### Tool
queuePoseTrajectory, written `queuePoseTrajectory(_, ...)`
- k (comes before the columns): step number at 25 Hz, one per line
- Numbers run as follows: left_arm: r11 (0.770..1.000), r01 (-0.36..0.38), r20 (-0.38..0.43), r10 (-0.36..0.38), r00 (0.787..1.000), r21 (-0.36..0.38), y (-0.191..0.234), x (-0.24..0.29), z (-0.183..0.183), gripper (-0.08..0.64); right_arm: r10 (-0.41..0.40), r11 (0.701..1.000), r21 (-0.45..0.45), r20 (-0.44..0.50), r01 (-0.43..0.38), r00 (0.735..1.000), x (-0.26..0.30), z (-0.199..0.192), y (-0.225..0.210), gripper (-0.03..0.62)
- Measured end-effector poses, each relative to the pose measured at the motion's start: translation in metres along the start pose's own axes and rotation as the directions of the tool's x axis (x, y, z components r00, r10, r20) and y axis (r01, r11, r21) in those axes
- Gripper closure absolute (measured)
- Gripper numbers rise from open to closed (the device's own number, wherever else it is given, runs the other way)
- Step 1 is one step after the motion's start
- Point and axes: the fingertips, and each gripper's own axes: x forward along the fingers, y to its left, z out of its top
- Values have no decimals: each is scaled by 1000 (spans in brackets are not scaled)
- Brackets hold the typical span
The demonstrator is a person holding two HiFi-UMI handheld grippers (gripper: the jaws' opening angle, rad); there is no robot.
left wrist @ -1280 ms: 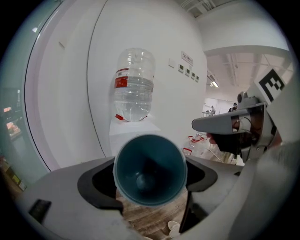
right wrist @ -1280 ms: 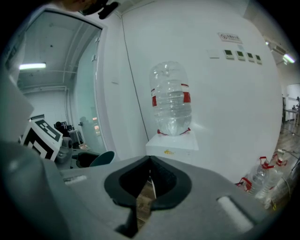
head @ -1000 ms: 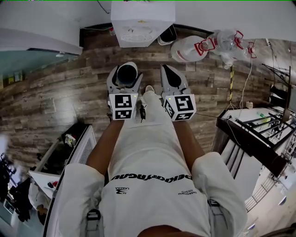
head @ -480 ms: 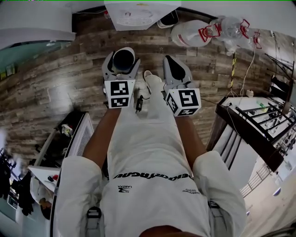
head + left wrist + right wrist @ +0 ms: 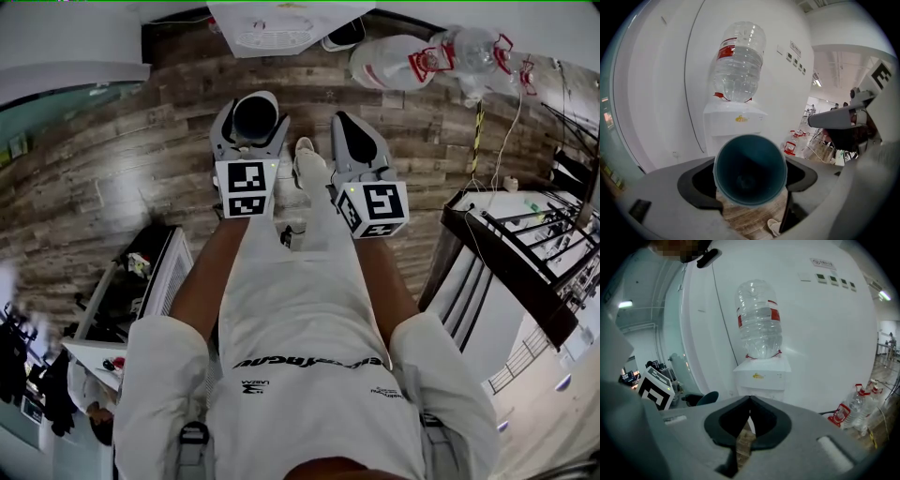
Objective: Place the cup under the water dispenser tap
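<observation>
Teal cup [image 5: 750, 171], clamped in the left gripper's [image 5: 250, 122] jaws with its open mouth tilted up and back toward the holder, is held short of the white water dispenser [image 5: 734, 125] — wood-plank floor [image 5: 122, 159] below, white wall behind. Both forearms reach forward side by side, and the right gripper [image 5: 749, 404] has its jaws together on nothing.

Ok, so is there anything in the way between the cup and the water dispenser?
Nothing visible. The cup, held in the left gripper's jaws, faces the water dispenser with only wood floor between them. The spare bottles lie off to the right, out of the path.
</observation>
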Motion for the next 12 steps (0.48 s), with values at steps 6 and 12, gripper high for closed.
queuePoseTrajectory(6,1000,-4,5,4,1000,2,3,12,2,179,-3,1000,8,10,3,1000,10,1,-7,594)
queuePoseTrajectory(12,999,-34,-9,34,999,-2,14,32,-10,179,-1,1000,30,-7,1,1000,23,-18,-17,594)
